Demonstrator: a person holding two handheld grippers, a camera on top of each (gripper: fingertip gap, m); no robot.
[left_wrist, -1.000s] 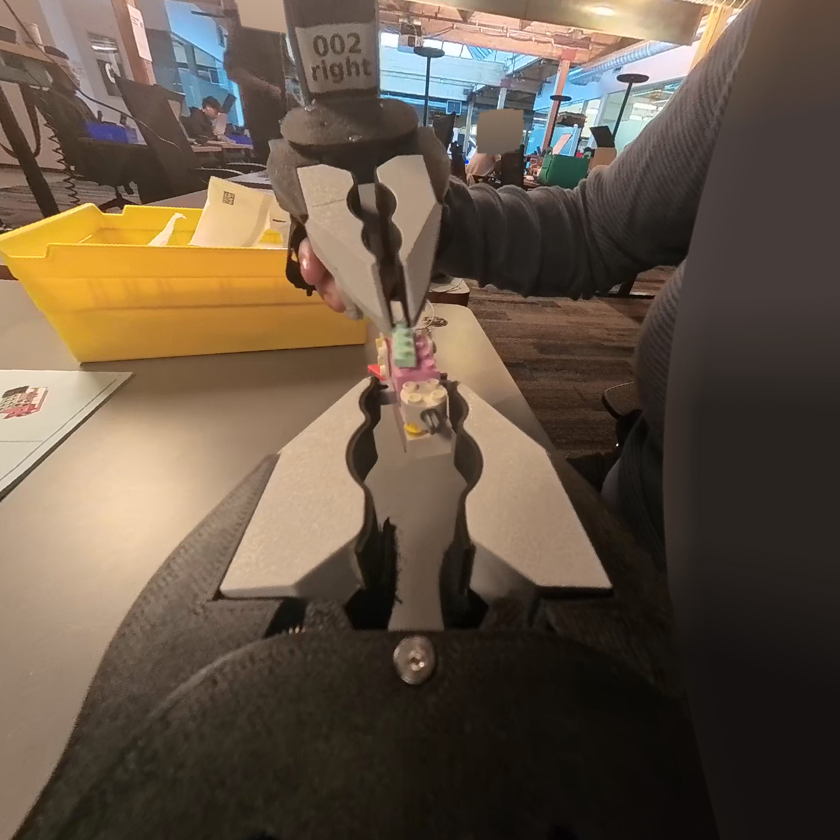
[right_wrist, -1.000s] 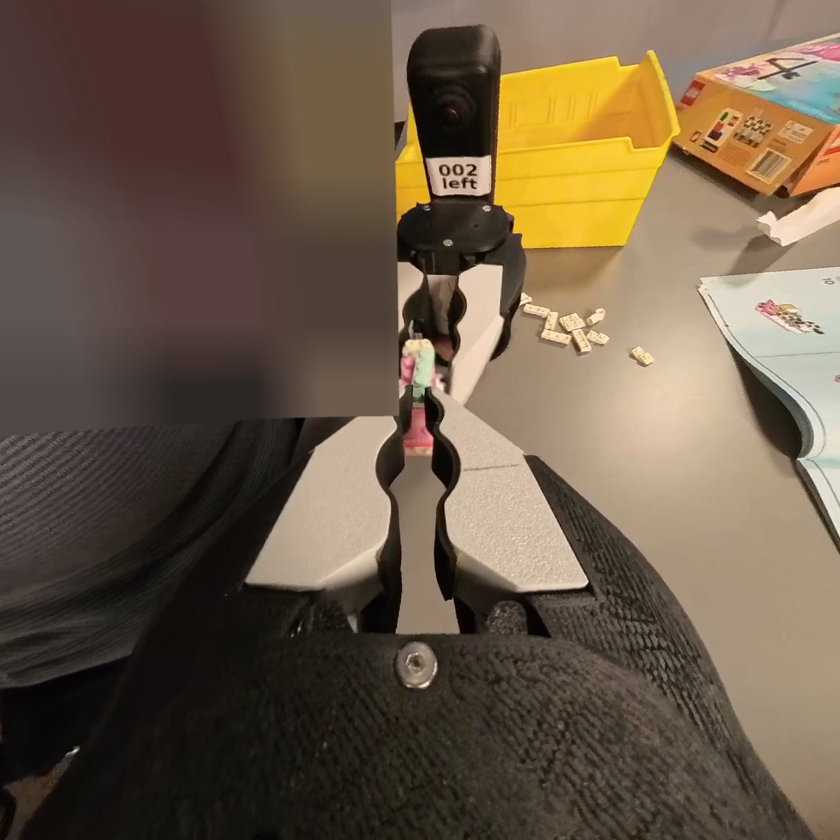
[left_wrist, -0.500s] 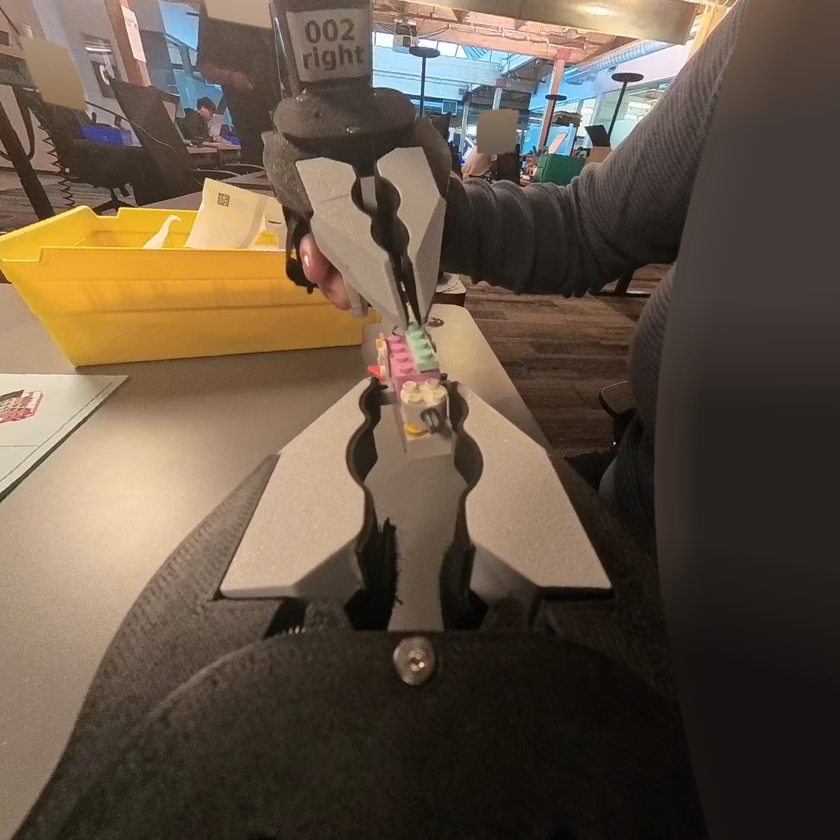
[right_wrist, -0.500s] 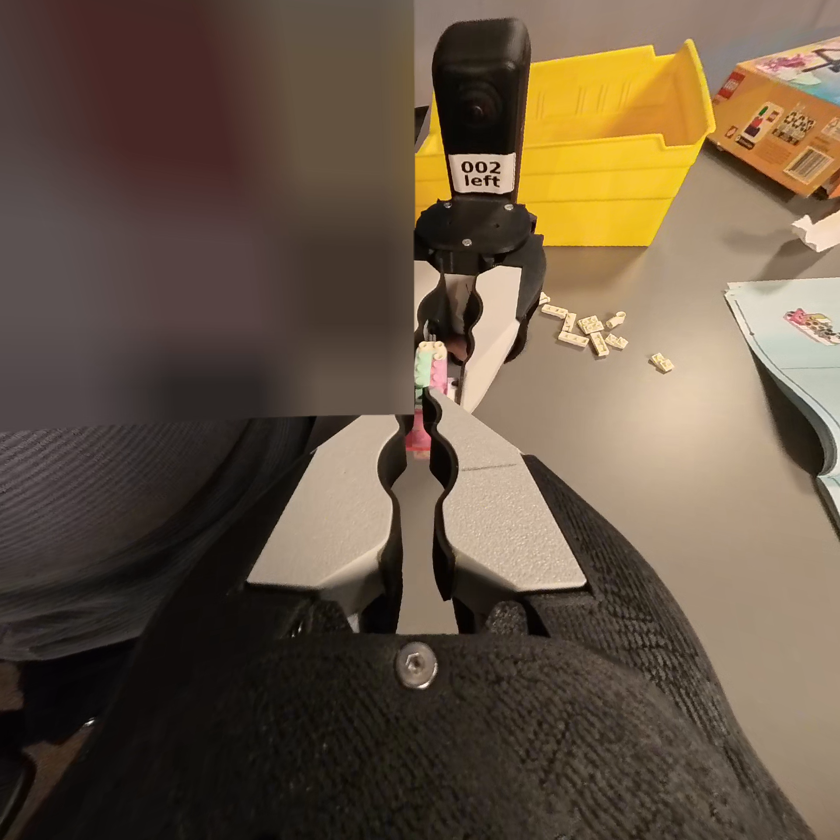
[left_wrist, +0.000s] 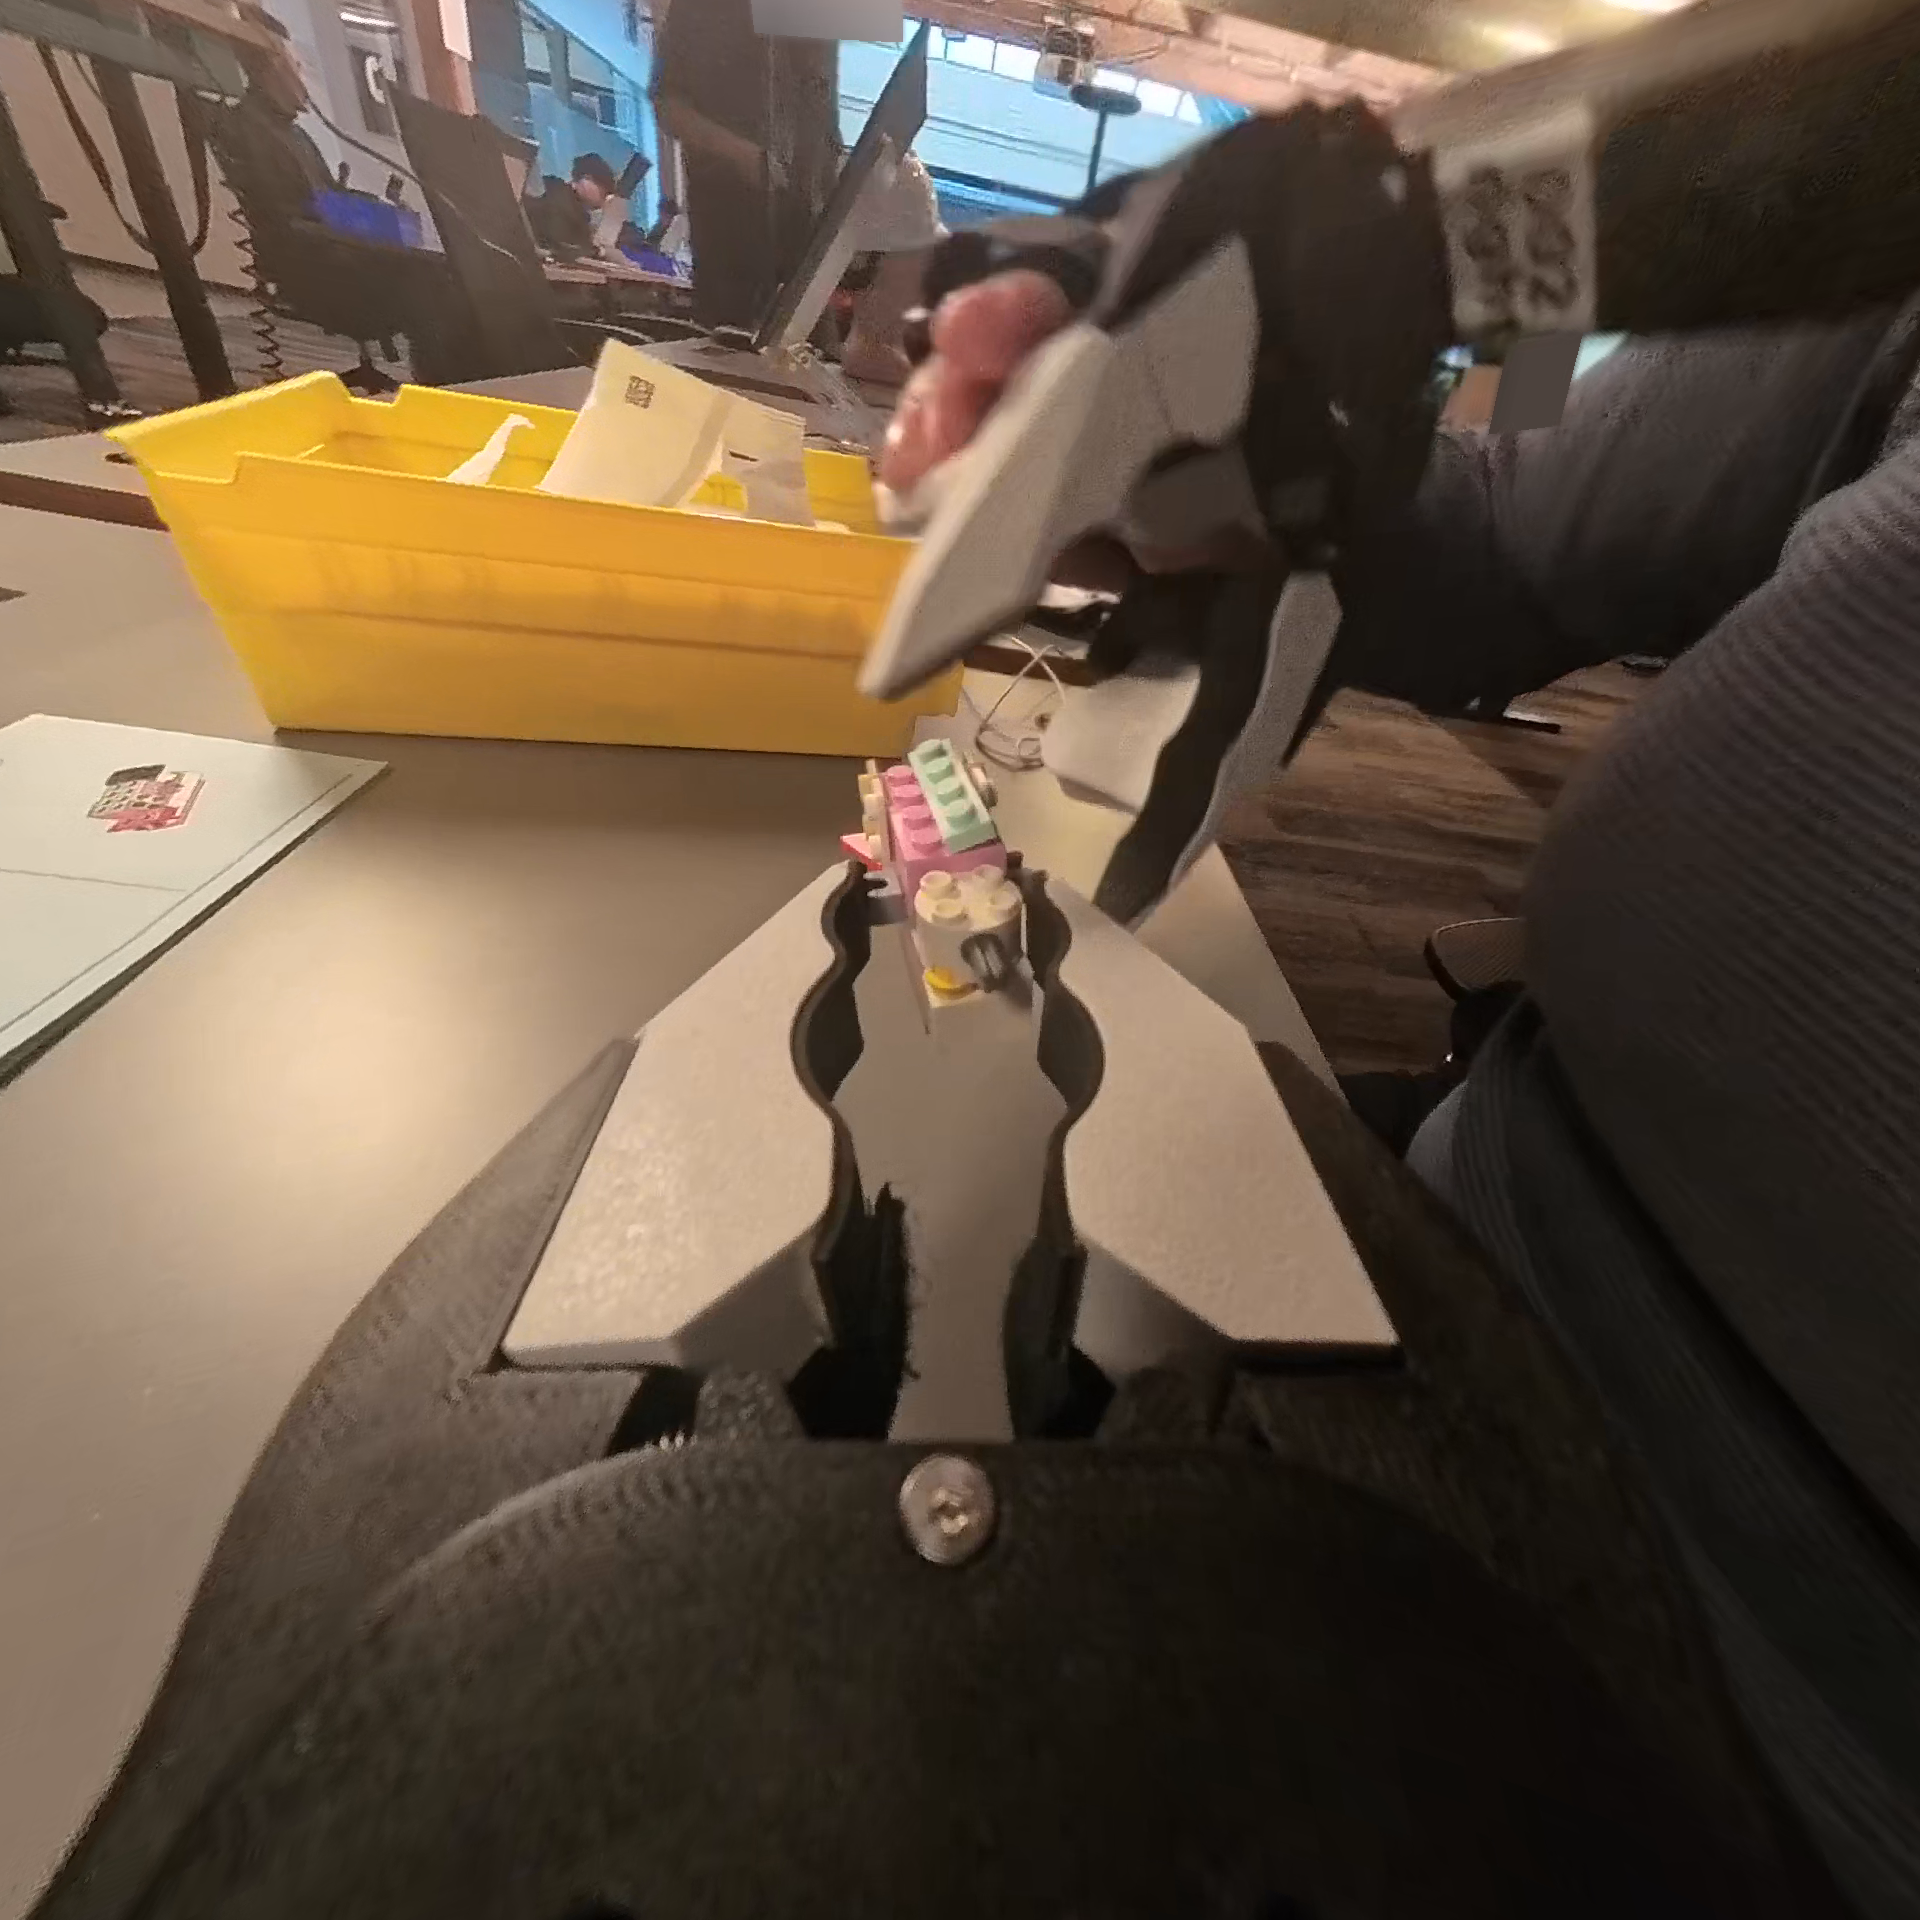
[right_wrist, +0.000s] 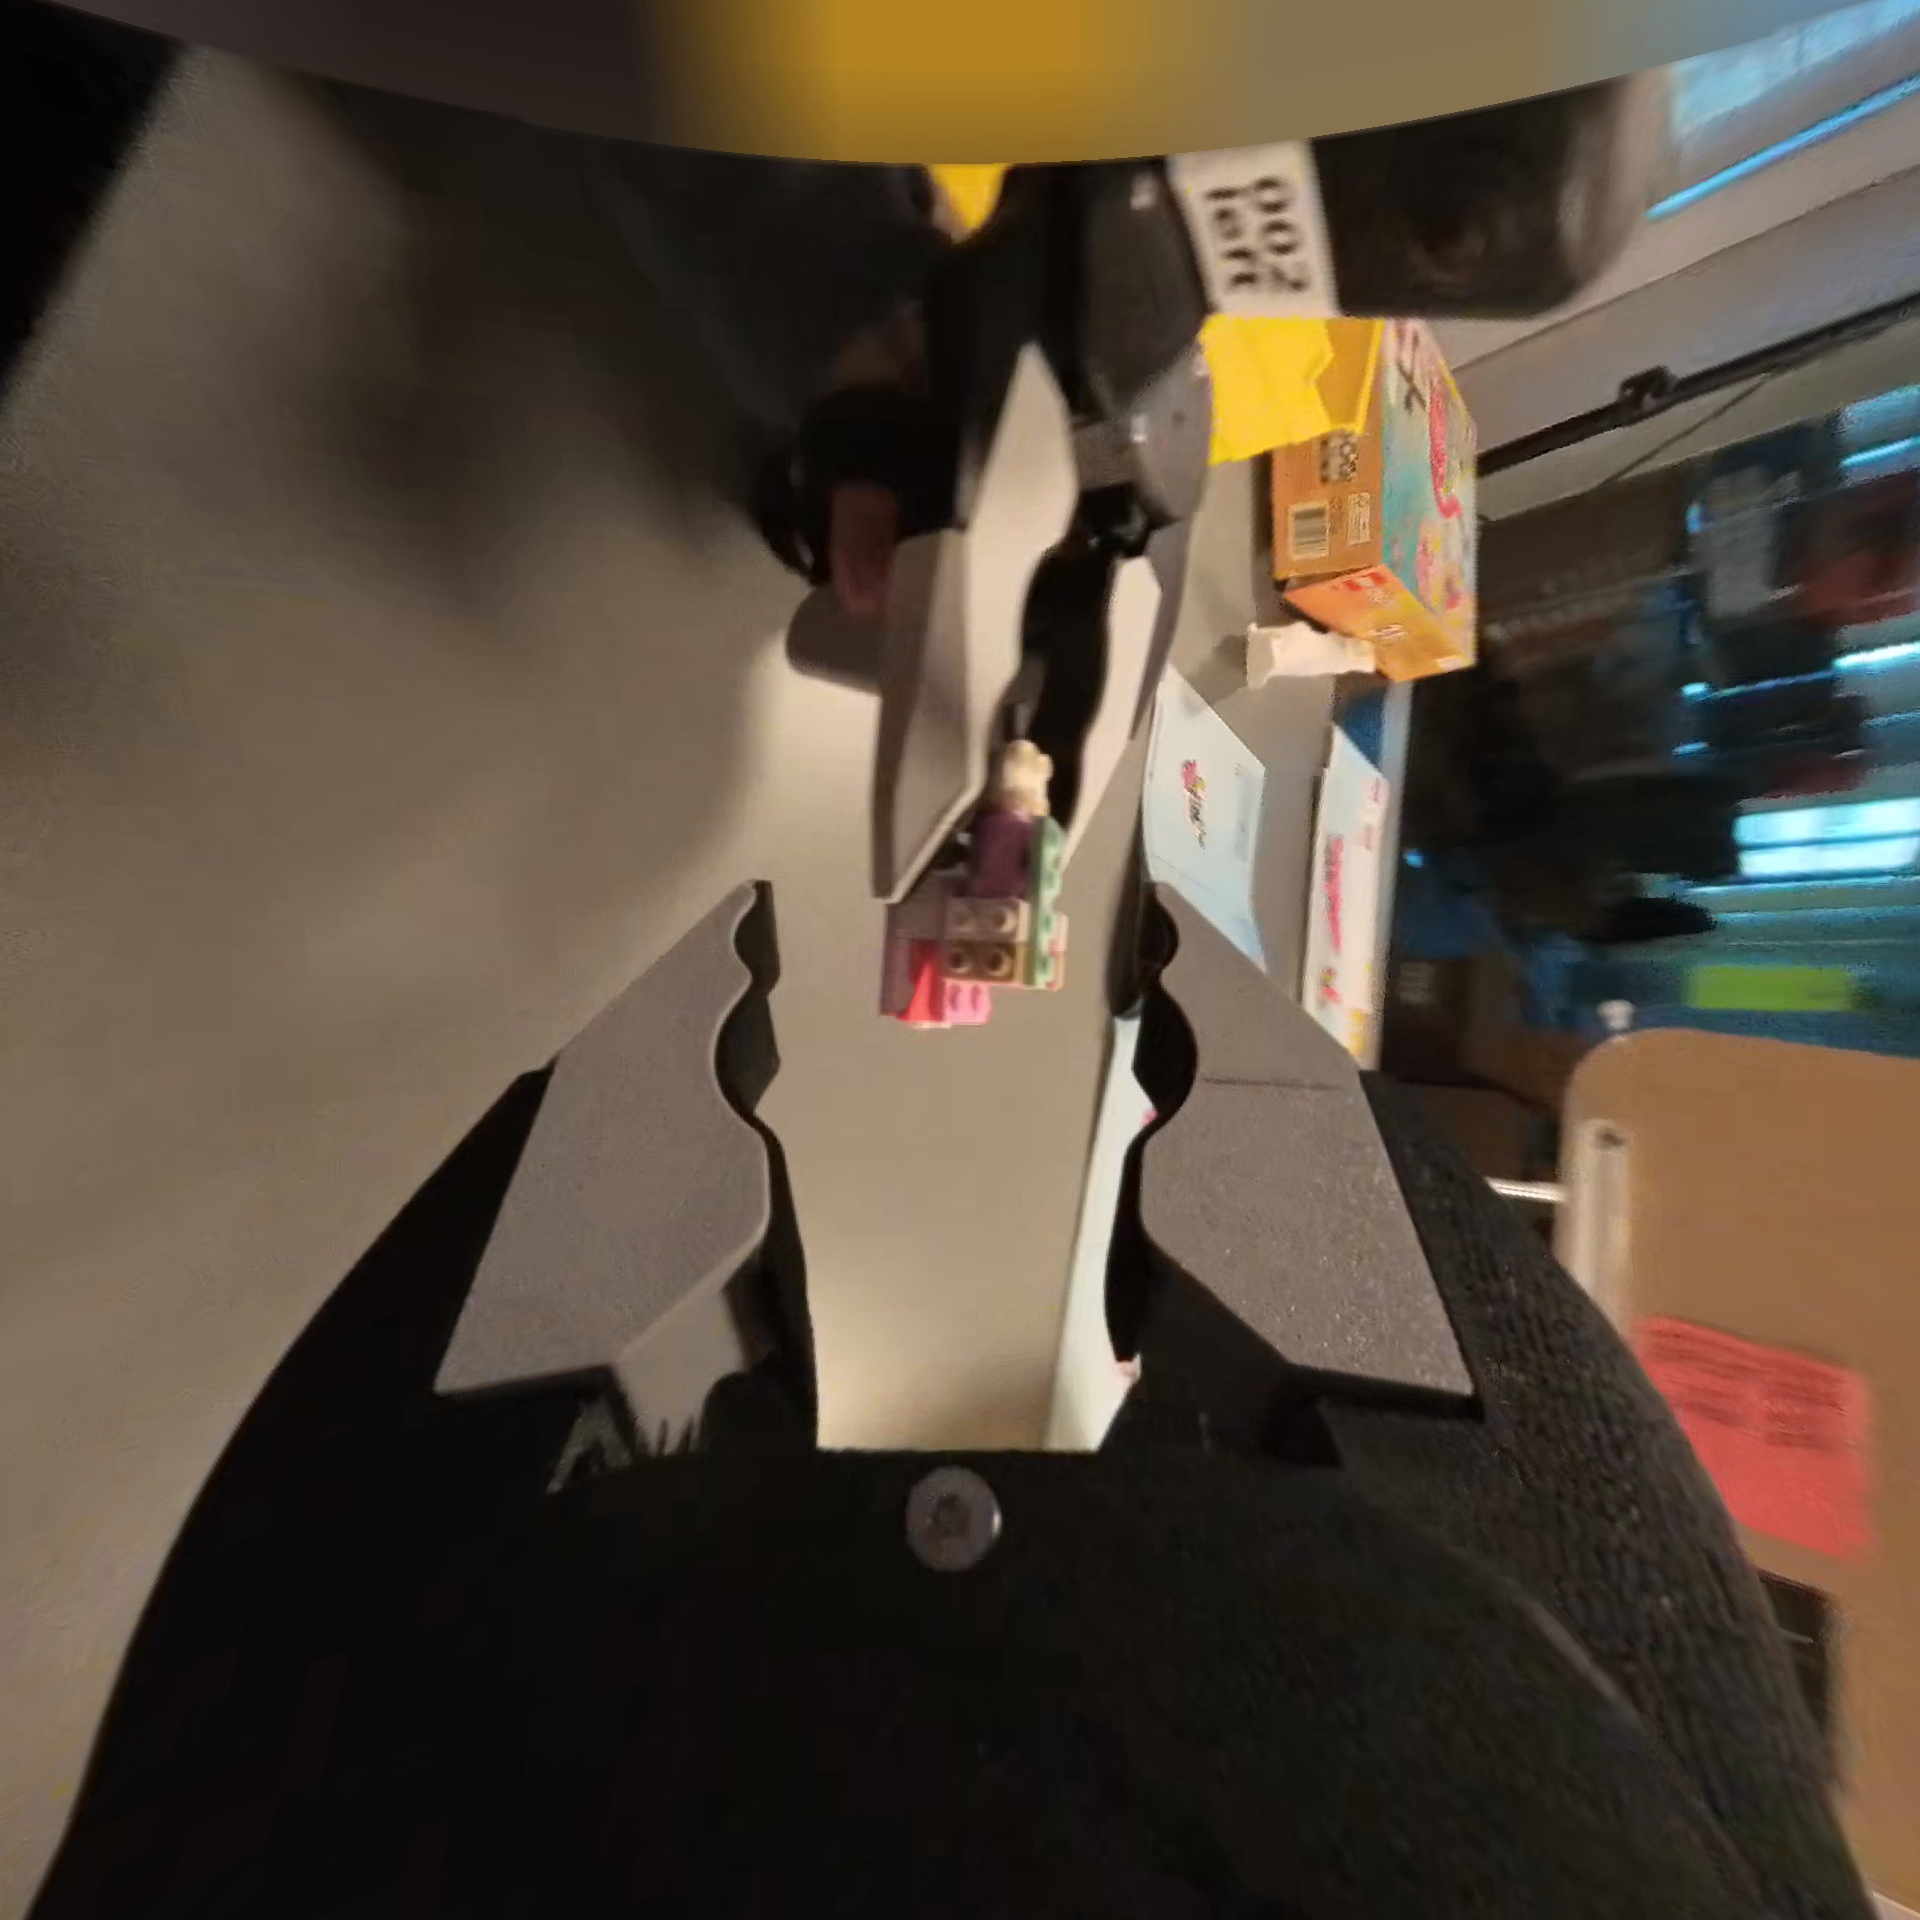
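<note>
My left gripper (left_wrist: 951, 909) is shut on a small brick assembly (left_wrist: 935, 842): a pink brick with a mint green plate (left_wrist: 951, 795) on top and a white round piece (left_wrist: 971, 904) at the near end, held just above the grey table (left_wrist: 312, 1039). My right gripper (right_wrist: 956, 914) is open wide and rolled on its side. In the left wrist view its blurred fingers (left_wrist: 966, 561) stand apart above and to the right of the assembly without touching it. In the right wrist view the assembly (right_wrist: 977, 935) shows between the left gripper's fingertips (right_wrist: 925, 790).
A yellow bin (left_wrist: 520, 623) with white paper bags stands behind the assembly. An instruction booklet (left_wrist: 135, 831) lies at the left. A toy box (right_wrist: 1371, 499) lies farther off. The table's right edge and the floor (left_wrist: 1403, 831) are close. A person's sleeve (left_wrist: 1714, 935) fills the right. Less than 4 cm separates the two grippers' tips.
My right gripper, shut with its tips at the mint green plate, has opened wide, rolled sideways and drawn back. The plate stays on the assembly. My left gripper keeps its hold.
</note>
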